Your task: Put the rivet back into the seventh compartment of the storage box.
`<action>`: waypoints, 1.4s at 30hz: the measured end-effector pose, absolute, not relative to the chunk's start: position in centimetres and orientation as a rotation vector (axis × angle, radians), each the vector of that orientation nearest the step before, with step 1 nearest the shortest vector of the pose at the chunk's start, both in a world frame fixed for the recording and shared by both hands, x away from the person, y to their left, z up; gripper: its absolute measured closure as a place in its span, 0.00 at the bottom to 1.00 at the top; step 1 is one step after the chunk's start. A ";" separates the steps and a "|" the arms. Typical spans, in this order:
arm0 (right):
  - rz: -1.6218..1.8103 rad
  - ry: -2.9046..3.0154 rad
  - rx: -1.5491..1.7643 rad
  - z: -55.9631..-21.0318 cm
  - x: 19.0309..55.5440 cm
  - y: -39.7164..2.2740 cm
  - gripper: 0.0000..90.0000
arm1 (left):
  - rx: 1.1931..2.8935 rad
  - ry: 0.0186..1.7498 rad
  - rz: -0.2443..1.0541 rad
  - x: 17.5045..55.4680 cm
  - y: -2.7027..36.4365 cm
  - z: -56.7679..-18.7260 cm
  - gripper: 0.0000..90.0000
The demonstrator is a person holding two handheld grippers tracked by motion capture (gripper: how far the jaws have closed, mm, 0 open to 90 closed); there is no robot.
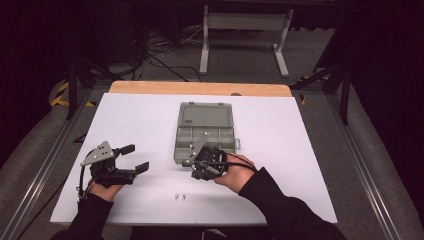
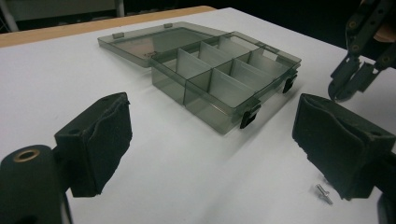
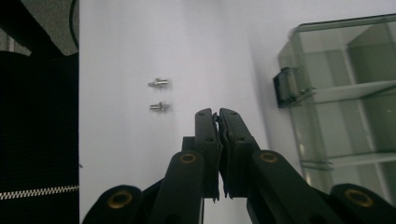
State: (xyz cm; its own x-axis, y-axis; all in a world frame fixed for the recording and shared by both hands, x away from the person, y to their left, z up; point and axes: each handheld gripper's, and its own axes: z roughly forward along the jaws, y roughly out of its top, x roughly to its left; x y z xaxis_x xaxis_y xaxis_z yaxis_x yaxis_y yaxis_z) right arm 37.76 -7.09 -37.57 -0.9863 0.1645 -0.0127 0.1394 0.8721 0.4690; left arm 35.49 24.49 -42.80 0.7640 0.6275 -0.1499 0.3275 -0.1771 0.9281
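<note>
A smoky clear compartment box lies open in the middle of the white table, its lid folded flat on the far side; all its compartments look empty. Two small metal screws lie near the table's front edge. My right gripper hangs just in front of the box, pointing down at the table and shut, with nothing visible between its pads. The screws lie a little beyond its tips. My left gripper rests at the left, open and empty, facing the box.
One screw lies close by my left gripper's right pad. The box's black latches face the person. A wooden strip edges the far side of the table. A metal stand is on the floor beyond.
</note>
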 end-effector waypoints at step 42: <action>0.698 2.855 0.499 -36.0 44.4 -9.8 0.96 | 1.788 0.751 0.319 35.6 24.6 -42.9 0.14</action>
State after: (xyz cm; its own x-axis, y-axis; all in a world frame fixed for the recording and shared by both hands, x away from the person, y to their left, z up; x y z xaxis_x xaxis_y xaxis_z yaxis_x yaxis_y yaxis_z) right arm 44.37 -9.83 -35.99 -0.9316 0.3557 -0.0749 0.2810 0.8353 0.4725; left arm 35.56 24.56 -42.86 0.7616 0.6308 -0.1486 0.3314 -0.1820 0.9258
